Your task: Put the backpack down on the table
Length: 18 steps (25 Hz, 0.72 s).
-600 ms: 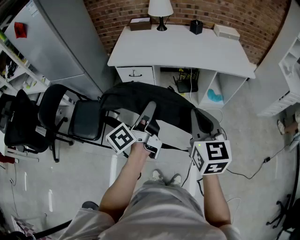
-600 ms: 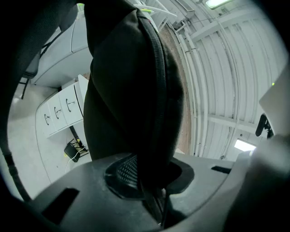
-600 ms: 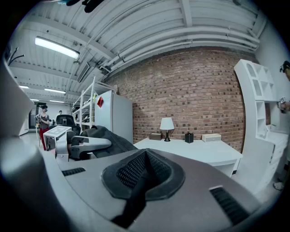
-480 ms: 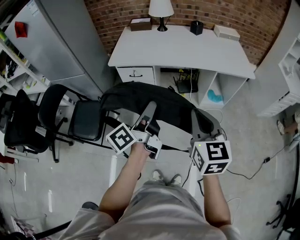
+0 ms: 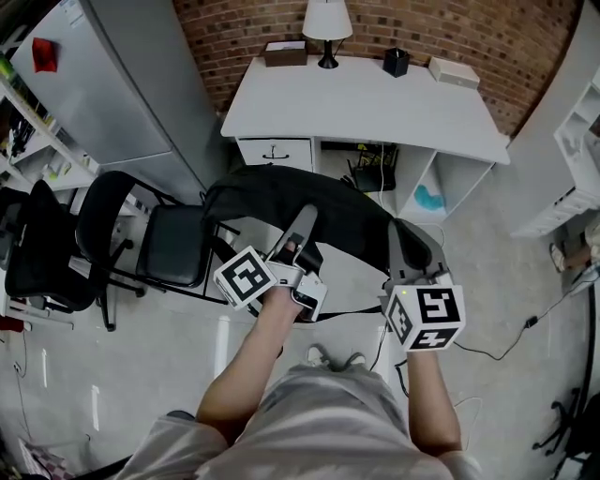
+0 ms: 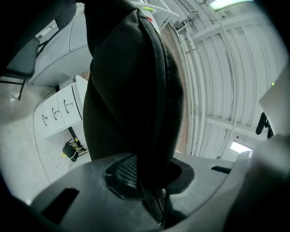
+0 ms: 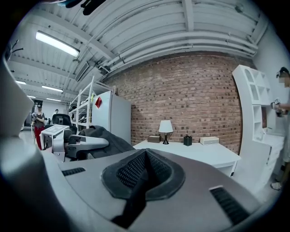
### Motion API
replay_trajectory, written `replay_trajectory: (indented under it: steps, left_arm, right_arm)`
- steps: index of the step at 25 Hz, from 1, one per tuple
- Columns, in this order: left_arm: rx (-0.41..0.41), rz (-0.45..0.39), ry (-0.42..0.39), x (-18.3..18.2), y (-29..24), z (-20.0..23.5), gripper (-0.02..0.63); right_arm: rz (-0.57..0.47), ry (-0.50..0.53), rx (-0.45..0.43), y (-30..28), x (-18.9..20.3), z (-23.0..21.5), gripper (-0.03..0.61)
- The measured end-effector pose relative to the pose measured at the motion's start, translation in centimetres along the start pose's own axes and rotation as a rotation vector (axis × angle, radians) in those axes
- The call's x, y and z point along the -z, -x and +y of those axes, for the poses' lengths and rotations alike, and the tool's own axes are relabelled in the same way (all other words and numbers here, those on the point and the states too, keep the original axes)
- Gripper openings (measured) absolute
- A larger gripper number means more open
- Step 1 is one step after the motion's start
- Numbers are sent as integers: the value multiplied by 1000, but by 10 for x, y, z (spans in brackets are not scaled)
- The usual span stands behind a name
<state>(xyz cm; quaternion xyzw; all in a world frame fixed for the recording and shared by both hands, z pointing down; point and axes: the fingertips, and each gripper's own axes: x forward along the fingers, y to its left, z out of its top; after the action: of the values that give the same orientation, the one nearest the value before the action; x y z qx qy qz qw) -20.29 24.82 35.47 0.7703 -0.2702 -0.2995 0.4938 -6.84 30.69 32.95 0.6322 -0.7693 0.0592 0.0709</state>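
**A:** Where's the white counter (image 5: 366, 98) in all this?

**B:** Against the brick wall, well ahead of the person, with a lamp (image 5: 328, 23) at its back edge. The backpack (image 5: 309, 202) isn't on it. It hangs in the air over the floor (image 5: 141, 375), short of the counter's front edge and just right of a black office chair (image 5: 173, 244).

**A:** Which way does the backpack run?

**B:** In the head view its long axis lies across the picture. One end is up by the chair and it slopes a little down toward the person's right side. I can't tell which end is the top.

**A:** And the left claw (image 5: 303, 220)?

**B:** It comes in at the middle of the near side. In the left gripper view its jaws stand narrow, clamped on a thick fold of the black fabric, and the bag rises straight up out of them with a piped seam along it.

**A:** The right claw (image 5: 397, 234)?

**B:** Its tip lies against the backpack's right end in the head view. In the right gripper view its jaws are pressed together, and I can't make out anything between them.
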Motion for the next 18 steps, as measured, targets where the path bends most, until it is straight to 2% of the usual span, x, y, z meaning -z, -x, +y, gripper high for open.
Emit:
replay_trajectory:
  steps: [12,18]
  left_arm:
    - [28,-10,31,-23,-9,4,63]
    - [2,-10,-4,-29,-34,18,63]
  right_arm:
    - [-13,17,1,-24,-4,7,0]
    - [-17,17,-14,-52,-3,-12,0]
